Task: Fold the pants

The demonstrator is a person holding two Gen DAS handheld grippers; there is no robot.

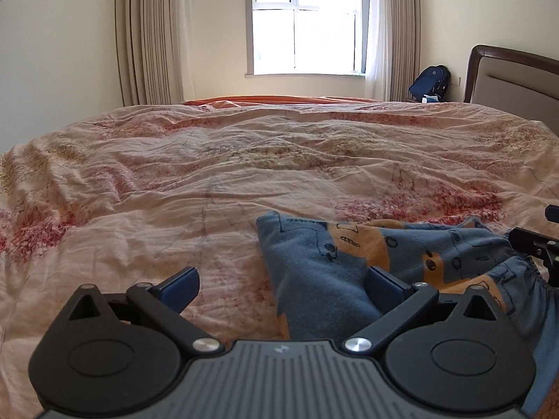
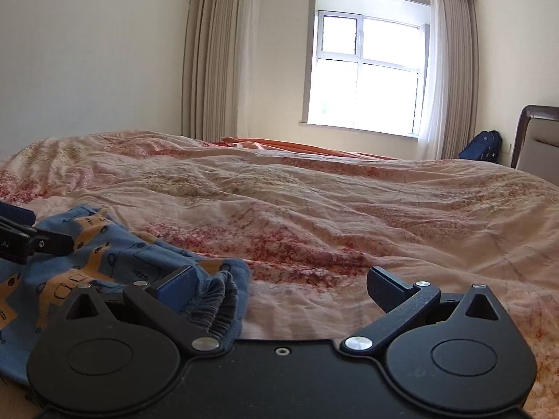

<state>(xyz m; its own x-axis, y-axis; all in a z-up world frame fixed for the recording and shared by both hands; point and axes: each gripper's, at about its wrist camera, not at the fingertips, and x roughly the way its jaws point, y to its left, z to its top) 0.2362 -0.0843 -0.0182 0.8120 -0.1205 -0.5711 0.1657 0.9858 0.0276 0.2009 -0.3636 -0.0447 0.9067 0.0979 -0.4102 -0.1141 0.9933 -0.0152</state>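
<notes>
A: Item one, the garment?
B: Pants (image 1: 349,265), blue knit with orange patches and small dark outline drawings. They lie bunched on the bed (image 1: 174,181), near its front edge, between the two tools. The gathered elastic waistband (image 2: 220,307) is at the right-hand end of the pile.

A: Item two, the left tool?
B: Left tool (image 1: 283,286), black body, blue finger pads. Jaws spread wide, gripping nothing. Its left pad (image 1: 181,288) is over bare quilt; its right pad (image 1: 386,288) rests against the blue cloth at the pile's left end.

A: Item three, the right tool?
B: Right tool (image 2: 279,289), same make. Jaws likewise released and wide apart. Its left pad (image 2: 178,288) sits at the waistband gathers; its right pad (image 2: 380,288) is over the quilt, clear of the cloth. From the left wrist view its black frame shows at the far right edge, just beside the pants.

A: Item four, the bedding?
B: Quilt cover, pale pink with red and olive floral bands, heavily creased. An orange sheet (image 1: 279,100) shows along the far edge.

A: Item five, surroundings?
B: Window (image 1: 304,21) with beige curtains (image 1: 150,35) on both sides, padded headboard (image 1: 513,80) at right, blue backpack (image 1: 431,82) against the wall beside it.
</notes>
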